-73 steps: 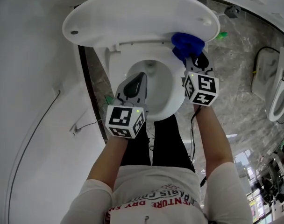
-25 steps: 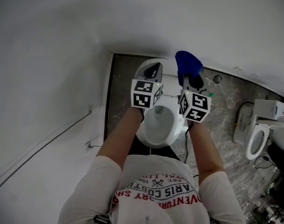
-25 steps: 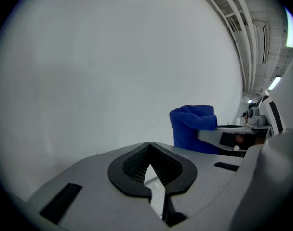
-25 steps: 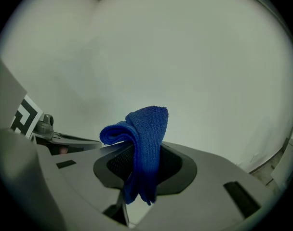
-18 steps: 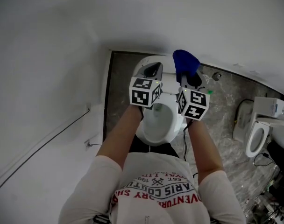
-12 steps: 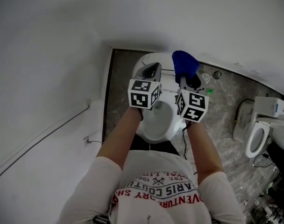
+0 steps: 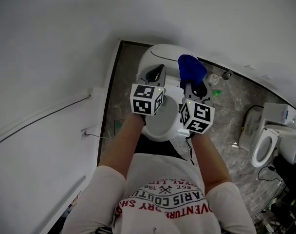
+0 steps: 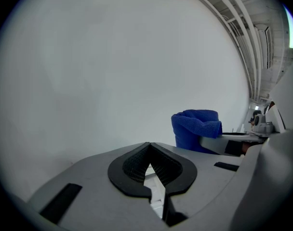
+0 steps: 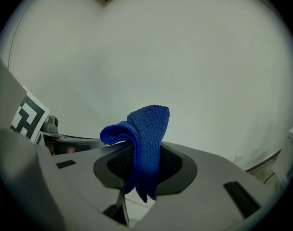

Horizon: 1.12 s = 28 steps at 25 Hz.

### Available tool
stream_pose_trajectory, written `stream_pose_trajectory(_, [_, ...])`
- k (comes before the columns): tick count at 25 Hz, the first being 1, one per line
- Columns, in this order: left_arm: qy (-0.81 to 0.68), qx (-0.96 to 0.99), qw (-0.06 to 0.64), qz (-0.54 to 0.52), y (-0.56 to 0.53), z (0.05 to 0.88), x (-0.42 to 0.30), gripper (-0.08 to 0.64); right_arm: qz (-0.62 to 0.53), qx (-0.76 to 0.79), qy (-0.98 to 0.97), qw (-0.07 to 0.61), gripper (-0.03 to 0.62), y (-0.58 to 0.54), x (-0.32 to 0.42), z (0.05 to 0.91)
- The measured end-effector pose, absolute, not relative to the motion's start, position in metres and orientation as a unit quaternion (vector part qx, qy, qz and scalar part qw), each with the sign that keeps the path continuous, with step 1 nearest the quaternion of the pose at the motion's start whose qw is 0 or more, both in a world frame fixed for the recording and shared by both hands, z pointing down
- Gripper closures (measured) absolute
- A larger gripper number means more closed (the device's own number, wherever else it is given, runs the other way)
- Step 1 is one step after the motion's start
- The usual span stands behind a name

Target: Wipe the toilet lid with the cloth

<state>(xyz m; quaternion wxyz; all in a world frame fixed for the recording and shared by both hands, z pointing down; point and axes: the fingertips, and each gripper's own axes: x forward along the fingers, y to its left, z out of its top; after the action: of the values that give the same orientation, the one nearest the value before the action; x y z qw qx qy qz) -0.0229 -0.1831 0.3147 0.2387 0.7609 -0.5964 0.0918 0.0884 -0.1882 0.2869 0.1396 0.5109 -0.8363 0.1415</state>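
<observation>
Holding cloth pinched in our right gripper, bunched above its jaws | left gripper alongside, jaws together, empty

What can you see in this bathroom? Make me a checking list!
Surface: grey stone floor around the toilet.
Job's things: blue cloth; white toilet lid beyond the grippers.
Clutter: small green thing on the floor.
Grippers: left gripper shut, empty; right gripper shut on the blue cloth.
Cables: thin cable along the white wall.
Surroundings: second toilet at the right.
</observation>
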Motion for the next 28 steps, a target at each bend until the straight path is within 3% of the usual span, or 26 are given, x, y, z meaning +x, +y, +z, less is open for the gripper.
stream_pose_trajectory(19, [-0.540, 0.792, 0.264, 0.101, -0.006, 0.361, -0.005, 0.554, 0.169, 0.546, -0.805, 0.162, 0.494, -0.019, 0.101, 0.335])
stream_pose_trajectory(28, [-0.534, 0.771, 0.333, 0.095, 0.060, 0.408, 0.000, 0.554, 0.203, 0.547, -0.790, 0.189, 0.494, 0.052, 0.111, 0.382])
